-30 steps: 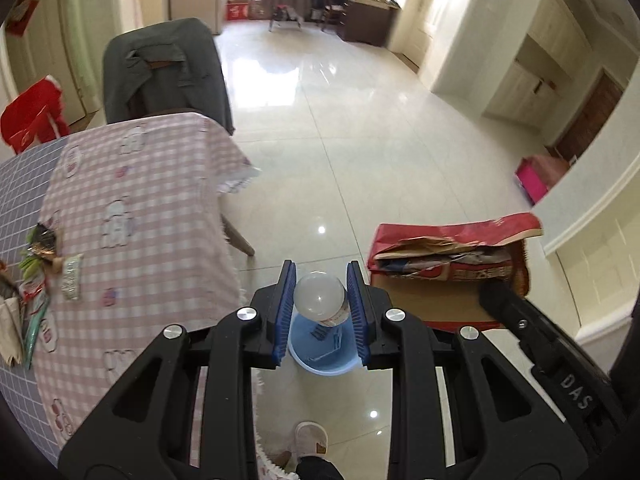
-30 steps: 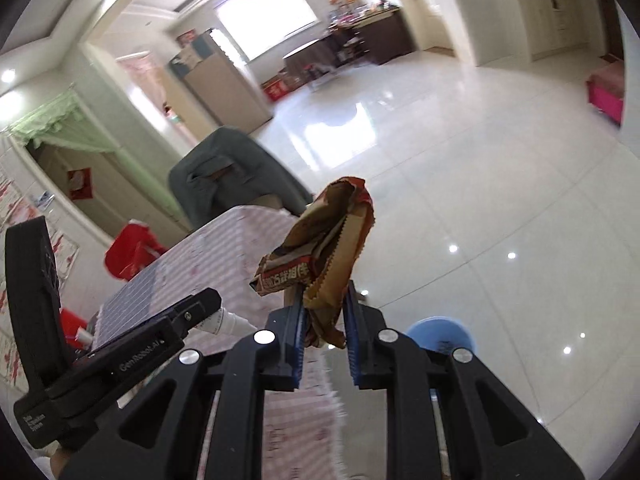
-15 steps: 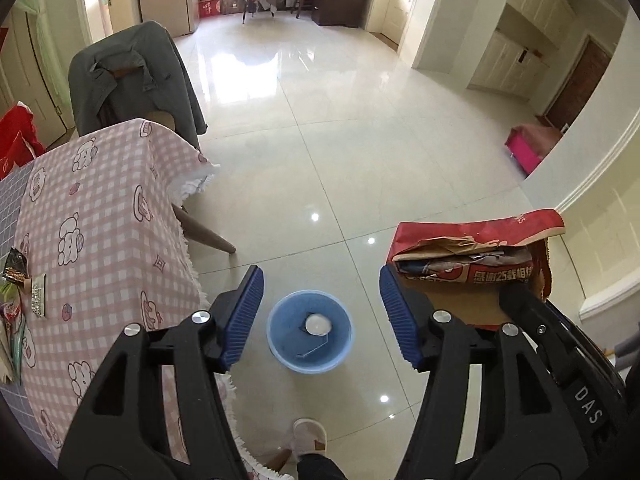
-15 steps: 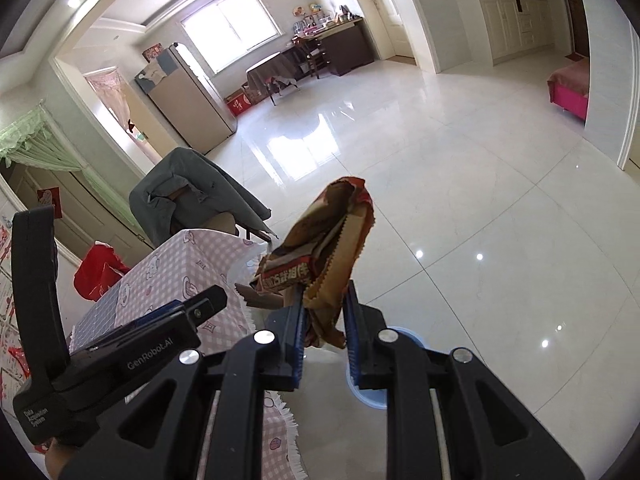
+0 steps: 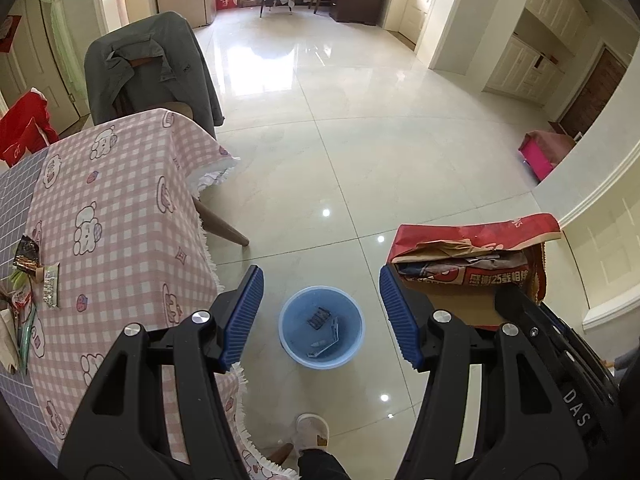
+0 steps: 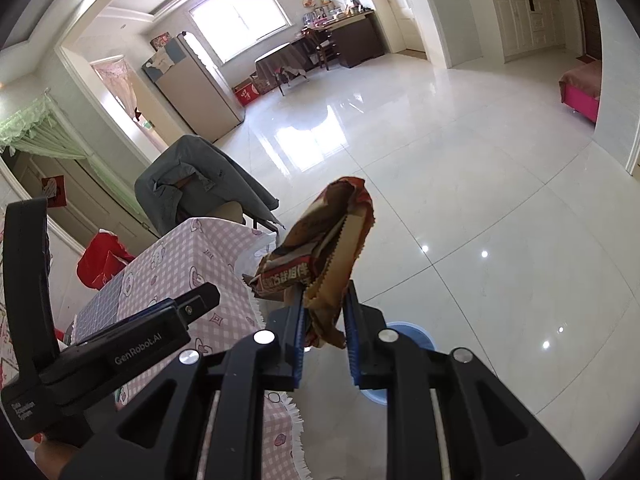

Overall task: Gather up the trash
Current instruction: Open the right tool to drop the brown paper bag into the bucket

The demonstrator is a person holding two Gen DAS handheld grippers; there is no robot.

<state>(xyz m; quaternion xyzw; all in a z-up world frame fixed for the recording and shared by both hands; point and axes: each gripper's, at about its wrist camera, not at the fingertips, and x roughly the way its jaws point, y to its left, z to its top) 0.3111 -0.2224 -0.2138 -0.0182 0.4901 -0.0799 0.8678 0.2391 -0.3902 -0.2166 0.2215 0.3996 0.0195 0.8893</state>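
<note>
Trash drop over the bucket

Left gripper (image 5: 321, 314) hung above the blue bucket (image 5: 321, 327), jaws just opened, empty; right gripper (image 6: 323, 326) jaws clamped a crumpled wrapper (image 6: 320, 256).

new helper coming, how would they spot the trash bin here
Find the pink checked table. On the floor just past its fringed corner stands a small round blue bin, open-topped, a few scraps inside. It is the only blue tub on the pale tiles.
</note>
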